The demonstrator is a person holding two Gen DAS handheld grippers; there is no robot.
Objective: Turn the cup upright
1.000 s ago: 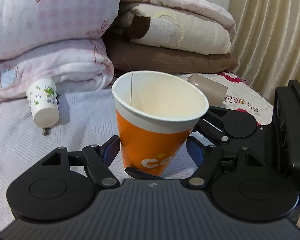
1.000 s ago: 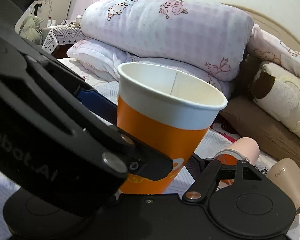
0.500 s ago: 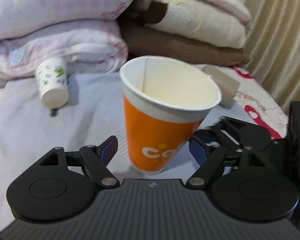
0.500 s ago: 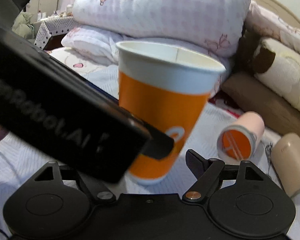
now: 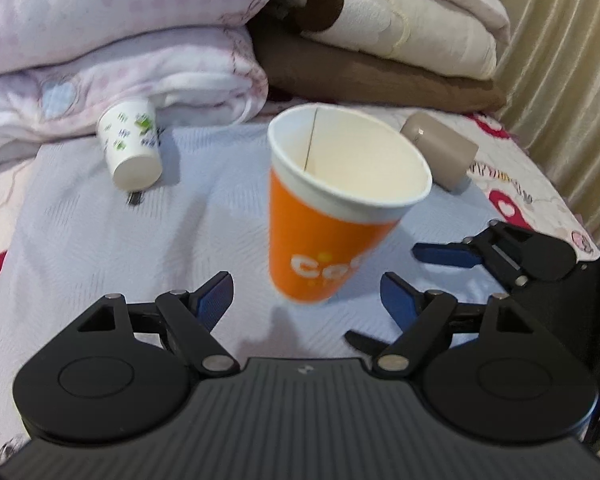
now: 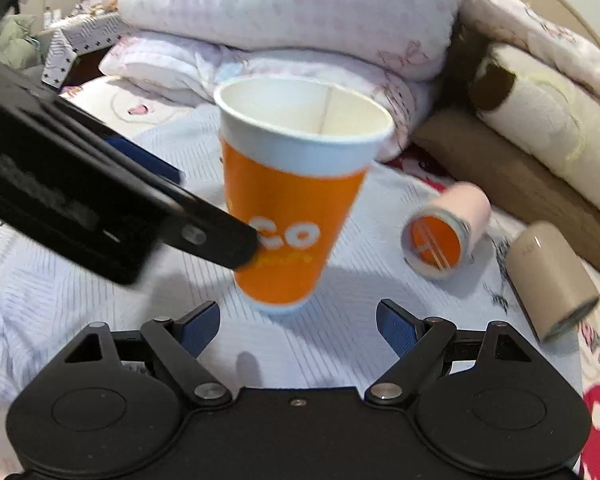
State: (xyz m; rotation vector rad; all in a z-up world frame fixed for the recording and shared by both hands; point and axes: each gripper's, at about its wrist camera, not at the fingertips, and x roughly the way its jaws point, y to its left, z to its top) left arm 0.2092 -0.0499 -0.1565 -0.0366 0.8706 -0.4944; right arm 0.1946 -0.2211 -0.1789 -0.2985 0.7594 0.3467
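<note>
An orange paper cup (image 5: 324, 232) with a white rim stands mouth-up on the pale blue bedspread (image 5: 80, 248); it also shows in the right wrist view (image 6: 296, 216). My left gripper (image 5: 306, 300) is open, its blue-padded fingers apart and just short of the cup's base. My right gripper (image 6: 298, 326) is open too, fingers either side of the space in front of the cup, not touching it. The right gripper shows at the right of the left wrist view (image 5: 500, 256), and the left gripper's body (image 6: 80, 200) crosses the left of the right wrist view.
A small white printed cup (image 5: 130, 148) lies on its side at the back left. A beige cylinder (image 6: 548, 280) and a pink tube with an orange end (image 6: 444, 236) lie to the right. Folded quilts and pillows (image 5: 120, 40) are stacked behind; a curtain (image 5: 564, 60) hangs at right.
Both grippers have opened and drawn back from the orange cup, which they held a second ago. The cup now stands free on the bed.
</note>
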